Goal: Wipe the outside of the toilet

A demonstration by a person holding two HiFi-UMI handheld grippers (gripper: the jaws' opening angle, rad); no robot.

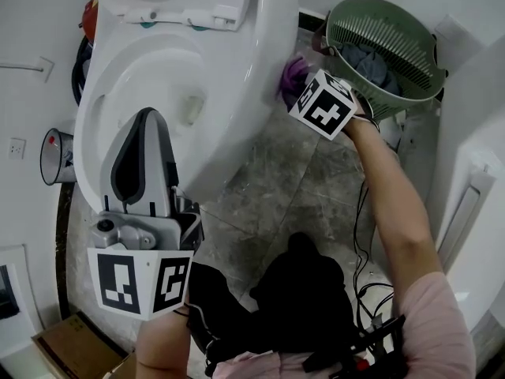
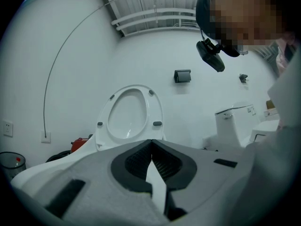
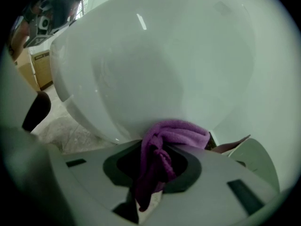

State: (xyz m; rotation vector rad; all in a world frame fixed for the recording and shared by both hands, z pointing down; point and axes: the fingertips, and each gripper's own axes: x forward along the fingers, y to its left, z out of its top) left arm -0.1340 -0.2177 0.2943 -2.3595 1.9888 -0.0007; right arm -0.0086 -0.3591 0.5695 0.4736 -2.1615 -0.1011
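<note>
**Spotter:** What are you getting on the head view?

**Operator:** I'm looking down on the toilet (image 1: pixel 264 93) with its seat up. My right gripper (image 1: pixel 301 86) is pushing a purple cloth (image 1: pixel 292 73) against the bowl's outer right flank, near a green basket (image 1: pixel 398 30) standing on the stone floor (image 1: pixel 316 180). My left gripper (image 1: pixel 145 118) is hanging over the front of the bowl, doing no work.

**Spotter:** And the left gripper view?

**Operator:** It's showing both jaws pressed together with nothing between them. They are pointing toward the raised seat (image 2: pixel 157 108) and the white wall behind it.

**Spotter:** Right gripper view?

**Operator:** The 2 jaws are clamping a twisted bunch of the cloth (image 3: pixel 181 133), nearly closed around it. The folded top of the cloth is touching the curved outside of the bowl (image 3: pixel 160 65).

**Spotter:** What's worrying you?

**Operator:** I'm weighing 3 risks. The cloth is bunched narrow, so if I'm tilting too far the hard jaw tips could end up scraping the glaze. I'm gripping only a thin twist, so dragging it along the porcelain could pull it free. And the basket is sitting close behind my right arm, so a wide backward sweep could knock it over.
</note>
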